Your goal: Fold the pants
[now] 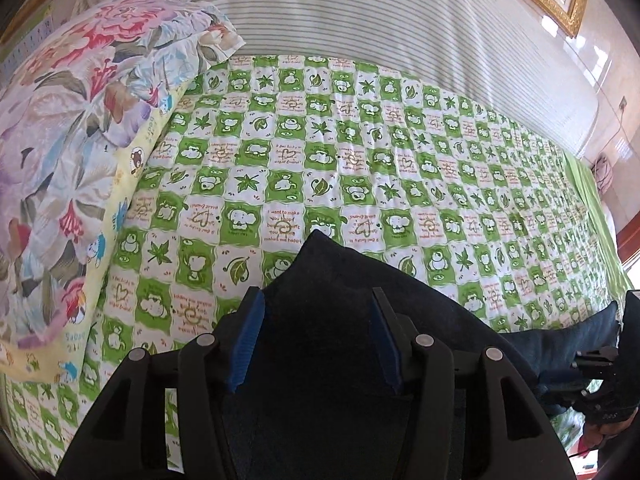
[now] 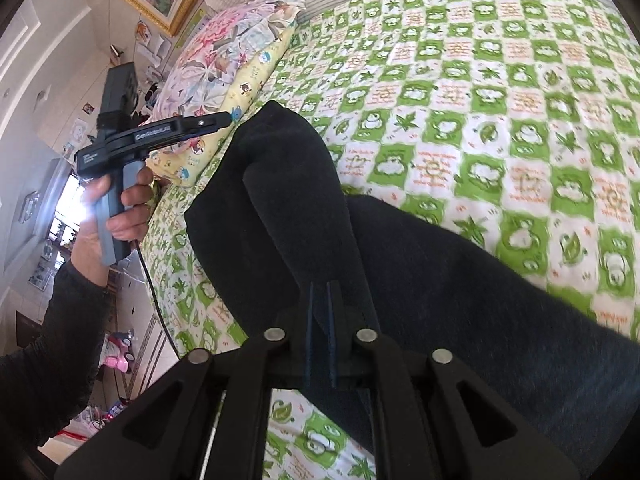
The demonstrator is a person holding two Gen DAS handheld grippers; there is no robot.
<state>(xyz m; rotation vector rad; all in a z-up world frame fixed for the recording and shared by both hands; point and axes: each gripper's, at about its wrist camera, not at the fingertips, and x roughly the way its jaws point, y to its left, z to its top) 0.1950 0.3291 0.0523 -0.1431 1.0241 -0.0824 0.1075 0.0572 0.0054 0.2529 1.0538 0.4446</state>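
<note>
A: Right, status; pants lie dark across the green-checked bedsheet, running from 5 o'clock up to a raised fold tip near 11 o'clock in the right wrist view; floral pillow sits beyond that tip.

B: Grippers?

A: Right gripper is narrow, pads close together with a ridge of pants cloth running up out of them; I can't say for sure whether they pinch or just bracket it. Left gripper stands wide, pads clear of the cloth on both sides; pants lie under and between the fingers, peak at 12 o'clock; nothing clamped there.

B: Step?

A: I judge we're mid-fold, one section laid over toward the pillow side; left has let go, right looks about to.

B: Next?

A: Probably free the right jaws, back both off without dragging the layer, then take the next edge; risk is the fold tip lifting with the pads.
</note>
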